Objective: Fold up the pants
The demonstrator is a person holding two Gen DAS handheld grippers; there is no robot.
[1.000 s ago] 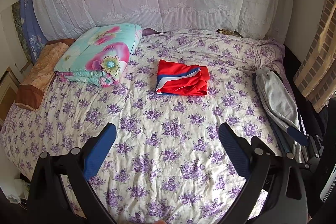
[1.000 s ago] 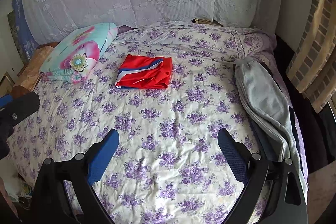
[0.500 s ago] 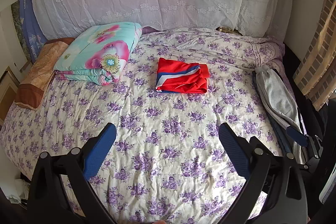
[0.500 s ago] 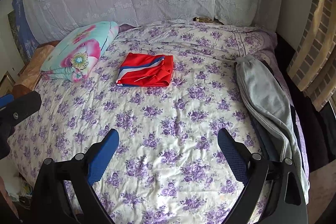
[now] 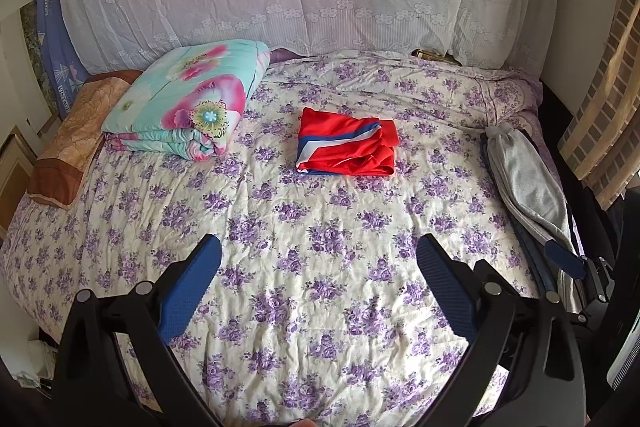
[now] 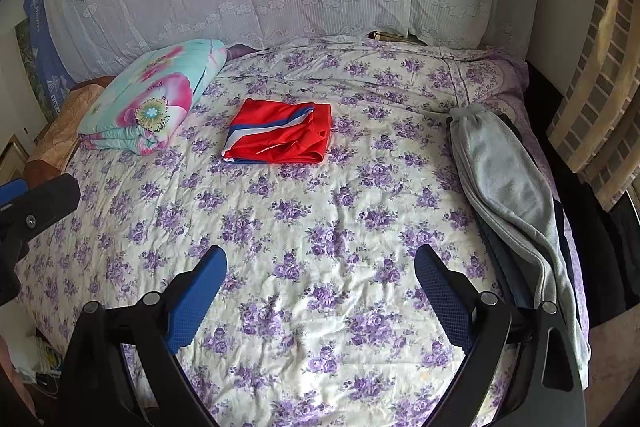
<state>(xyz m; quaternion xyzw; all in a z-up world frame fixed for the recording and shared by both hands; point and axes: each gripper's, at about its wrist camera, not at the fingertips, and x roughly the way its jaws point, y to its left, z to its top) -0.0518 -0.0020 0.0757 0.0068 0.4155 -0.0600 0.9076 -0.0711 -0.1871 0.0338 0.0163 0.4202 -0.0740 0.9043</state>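
Pants (image 6: 508,187) unfolded at bed (image 6: 320,227) edge

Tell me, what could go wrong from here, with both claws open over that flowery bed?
The grey pants lie along the bed's right edge, partly hanging over it, so a careless tug might slide them off. They rest on darker clothes, so the right gripper could pinch both layers together. The folded red garment sits mid-bed; spreading the pants there could muss it.
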